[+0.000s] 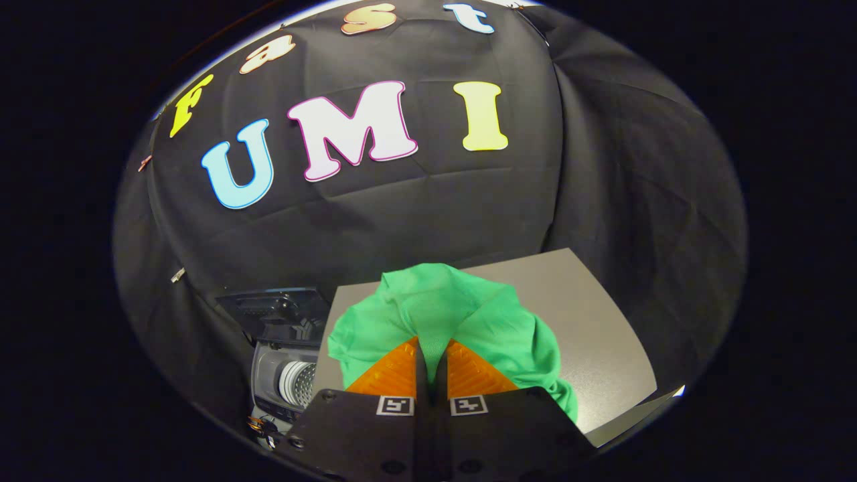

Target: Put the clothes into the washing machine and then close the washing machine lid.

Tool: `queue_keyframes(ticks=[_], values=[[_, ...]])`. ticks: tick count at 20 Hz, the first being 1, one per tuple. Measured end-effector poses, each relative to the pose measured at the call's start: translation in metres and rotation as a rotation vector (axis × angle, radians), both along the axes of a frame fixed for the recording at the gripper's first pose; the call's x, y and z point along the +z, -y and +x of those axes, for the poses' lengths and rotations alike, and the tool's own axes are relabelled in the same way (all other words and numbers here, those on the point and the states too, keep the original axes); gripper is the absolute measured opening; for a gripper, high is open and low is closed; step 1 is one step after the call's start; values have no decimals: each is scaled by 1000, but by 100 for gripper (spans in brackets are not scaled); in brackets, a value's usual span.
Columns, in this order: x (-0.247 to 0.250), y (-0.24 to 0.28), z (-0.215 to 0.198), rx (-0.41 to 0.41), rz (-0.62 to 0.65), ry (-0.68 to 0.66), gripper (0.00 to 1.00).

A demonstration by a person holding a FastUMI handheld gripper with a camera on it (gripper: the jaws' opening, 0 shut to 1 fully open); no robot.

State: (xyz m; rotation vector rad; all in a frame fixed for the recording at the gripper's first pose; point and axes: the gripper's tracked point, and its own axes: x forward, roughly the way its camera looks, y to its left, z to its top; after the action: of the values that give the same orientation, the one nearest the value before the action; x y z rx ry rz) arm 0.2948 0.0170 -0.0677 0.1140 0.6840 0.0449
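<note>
Clothes, a bunched green garment, were pinched in the claw, its two fingers pressed nearly together with a fold of cloth between them; the rest draped forward and to either side over the grey worktop. The step looked like carrying, so the grip wanted keeping firm and the bundle lifted high enough that trailing cloth cleared the edge. At nine o'clock from the fingers, below the worktop's edge, the washing machine stood with its lid up and the drum showing. Beyond hung the booth's black cloth wall.
</note>
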Motion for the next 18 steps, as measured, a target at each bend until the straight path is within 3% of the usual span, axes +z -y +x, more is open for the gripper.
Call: queue_keyframes(ticks=[9,14,18], values=[[93,-42,-3,35,0,105,5],[143,-104,-10,96,2,170,5],[153,-172,-20,166,18,184,5]])
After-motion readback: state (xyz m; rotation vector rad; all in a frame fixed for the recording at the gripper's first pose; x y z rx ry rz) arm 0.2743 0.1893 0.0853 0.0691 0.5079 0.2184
